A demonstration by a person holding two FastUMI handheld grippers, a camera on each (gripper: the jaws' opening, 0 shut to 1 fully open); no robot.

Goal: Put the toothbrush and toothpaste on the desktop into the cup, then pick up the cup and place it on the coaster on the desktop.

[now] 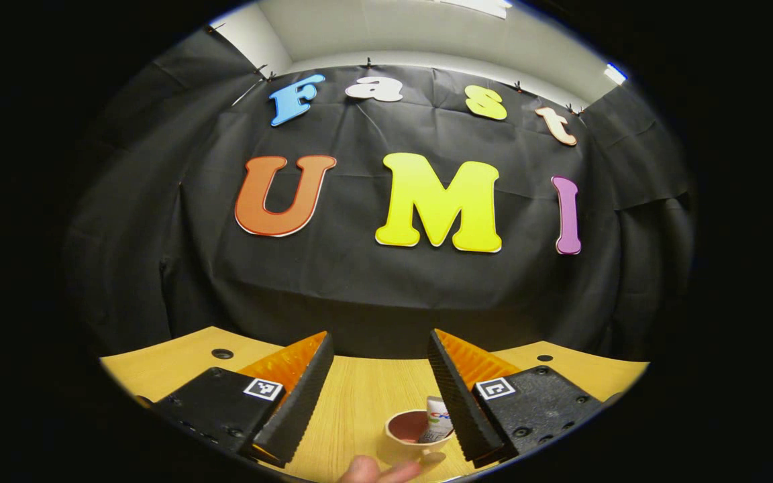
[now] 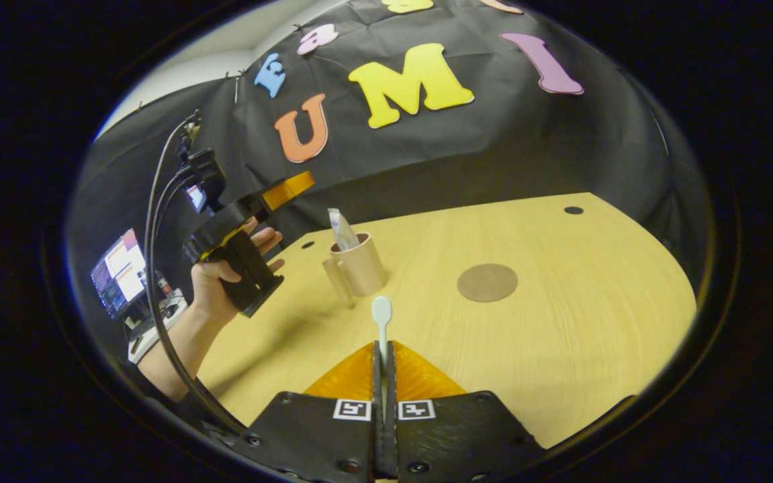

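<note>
Your right gripper (image 2: 384,365) has its fingers pressed together on the toothbrush (image 2: 381,322), whose head pokes out ahead over the worktop (image 2: 561,335). Your left gripper (image 1: 380,376) holds its fingers wide apart with nothing between them. Beyond the toothbrush stands the cup (image 2: 359,268) with the toothpaste (image 2: 342,229) upright in it. The round coaster (image 2: 487,282) lies bare, near the cup's right. Your left hand (image 2: 225,275) grips its tool well above the worktop; the cup's base is cut off in the left gripper view.
</note>
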